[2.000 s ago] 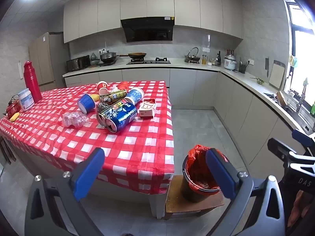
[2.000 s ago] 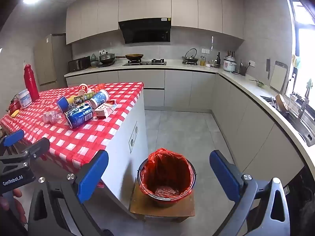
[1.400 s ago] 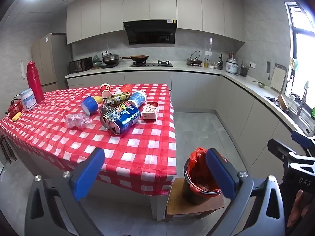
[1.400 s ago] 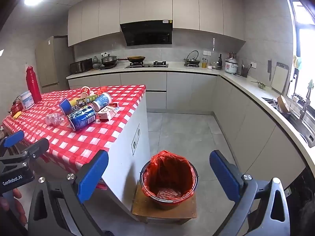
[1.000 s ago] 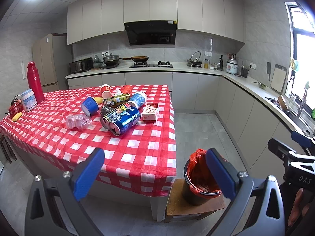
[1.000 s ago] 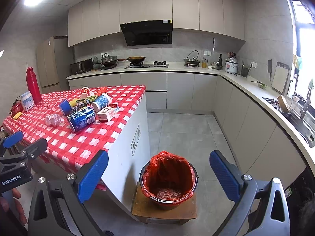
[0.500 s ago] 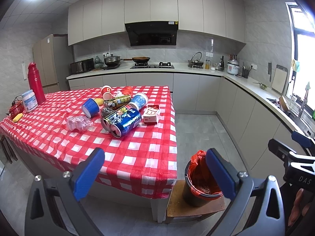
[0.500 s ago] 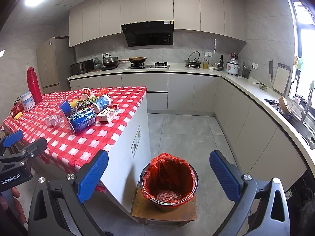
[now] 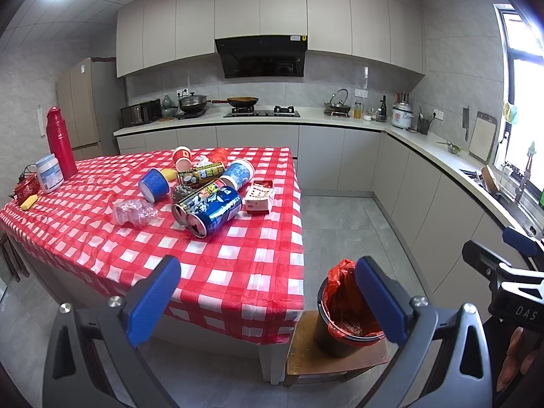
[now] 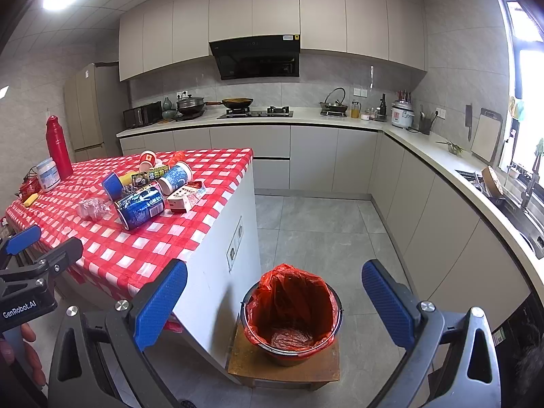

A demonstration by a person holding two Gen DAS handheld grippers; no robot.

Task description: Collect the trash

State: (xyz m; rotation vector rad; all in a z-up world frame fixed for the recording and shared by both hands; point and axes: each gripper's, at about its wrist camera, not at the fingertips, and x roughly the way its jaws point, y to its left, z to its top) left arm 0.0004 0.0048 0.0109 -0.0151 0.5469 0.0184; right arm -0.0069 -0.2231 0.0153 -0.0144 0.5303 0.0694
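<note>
A pile of trash lies on the red checked table (image 9: 238,265): a blue can (image 9: 214,211), a blue cup (image 9: 154,185), a crumpled clear bottle (image 9: 134,211), a small white and red box (image 9: 260,197) and more cans and cups. A bin lined with a red bag (image 10: 292,309) stands on a low wooden stool (image 10: 285,367) at the table's right end; it also shows in the left wrist view (image 9: 343,309). My left gripper (image 9: 268,301) is open and empty, short of the table's near edge. My right gripper (image 10: 275,302) is open and empty, above and short of the bin.
A red flask (image 9: 61,142), a white jar (image 9: 49,173) and a small red item stand at the table's far left. Kitchen counters (image 10: 442,163) run along the back and right walls. Grey tiled floor (image 10: 323,224) lies between table and counters.
Both grippers have drifted slightly; the table and bin sit a little lower and nearer in view. Both stay open and empty.
</note>
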